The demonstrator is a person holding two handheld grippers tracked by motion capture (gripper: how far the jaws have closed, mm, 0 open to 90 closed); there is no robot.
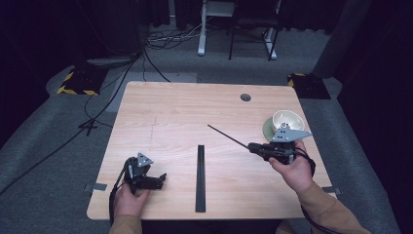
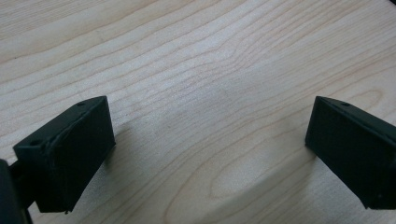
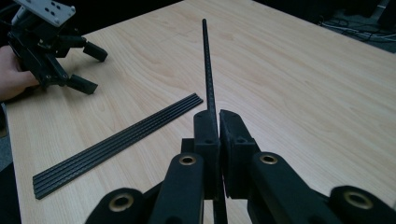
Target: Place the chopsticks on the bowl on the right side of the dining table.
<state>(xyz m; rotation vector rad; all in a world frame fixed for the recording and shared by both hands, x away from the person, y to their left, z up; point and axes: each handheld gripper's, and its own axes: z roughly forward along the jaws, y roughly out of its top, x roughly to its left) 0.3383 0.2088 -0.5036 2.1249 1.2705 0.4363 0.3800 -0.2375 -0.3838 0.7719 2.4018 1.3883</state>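
My right gripper (image 1: 251, 146) (image 3: 218, 116) is shut on a thin black rod (image 1: 228, 136) (image 3: 208, 70) that sticks out up and to the left above the table. A flat bundle of several black rods (image 1: 200, 178) (image 3: 116, 142) lies on the wooden table (image 1: 180, 112) near its front middle. My left gripper (image 1: 162, 178) (image 2: 210, 154) rests low over the table at the front left, open, with bare wood between its jaws. In the right gripper view the left gripper (image 3: 88, 70) is at the far left, held by a hand.
A cream bowl on a green saucer (image 1: 285, 122) stands at the table's right edge, just behind my right hand. A round cable hole (image 1: 245, 97) is near the back edge. Cables and furniture legs lie on the floor beyond the table.
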